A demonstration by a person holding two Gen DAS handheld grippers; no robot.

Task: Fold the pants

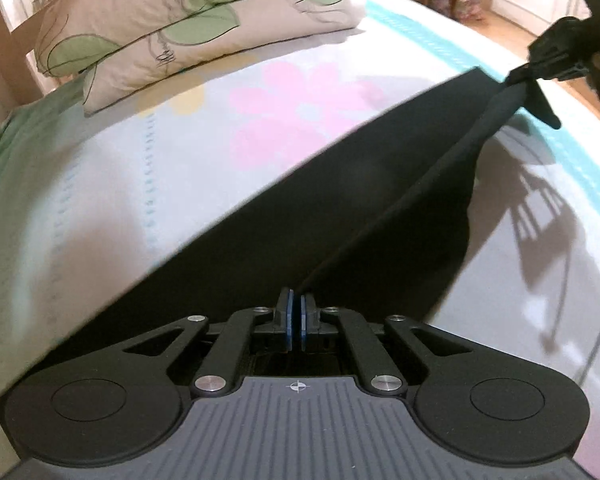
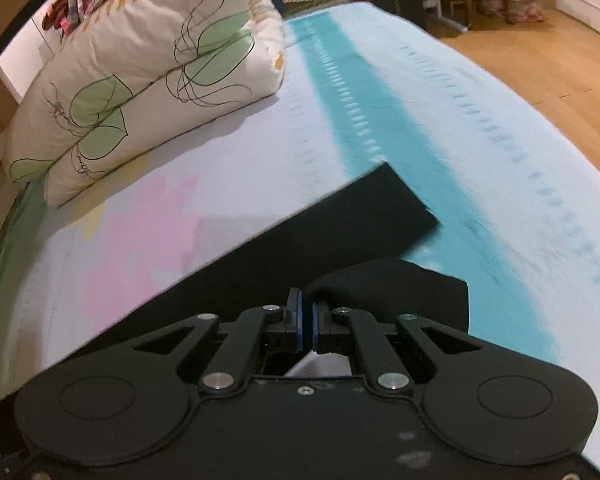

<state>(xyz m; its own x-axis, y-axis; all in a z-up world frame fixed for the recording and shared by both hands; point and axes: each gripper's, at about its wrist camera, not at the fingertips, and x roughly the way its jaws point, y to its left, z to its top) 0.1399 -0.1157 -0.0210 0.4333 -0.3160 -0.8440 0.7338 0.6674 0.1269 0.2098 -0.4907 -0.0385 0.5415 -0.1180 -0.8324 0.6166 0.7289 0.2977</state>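
The black pants (image 1: 284, 208) lie partly on the bed and are lifted at two ends. My left gripper (image 1: 297, 300) is shut on one edge of the cloth, which runs taut up to the right. My right gripper (image 1: 540, 74) shows at the upper right of the left wrist view, pinching the other end above the bed. In the right wrist view my right gripper (image 2: 306, 304) is shut on a bunched fold of the pants (image 2: 380, 292). A flat leg end (image 2: 380, 208) lies on the bed ahead of it.
The bed sheet (image 1: 140, 184) is pale with a pink flower print and a teal stripe (image 2: 360, 112). A folded leaf-print duvet (image 2: 140, 76) lies at the head of the bed, also in the left wrist view (image 1: 172, 28). Wooden floor (image 2: 540, 60) and furniture are at right.
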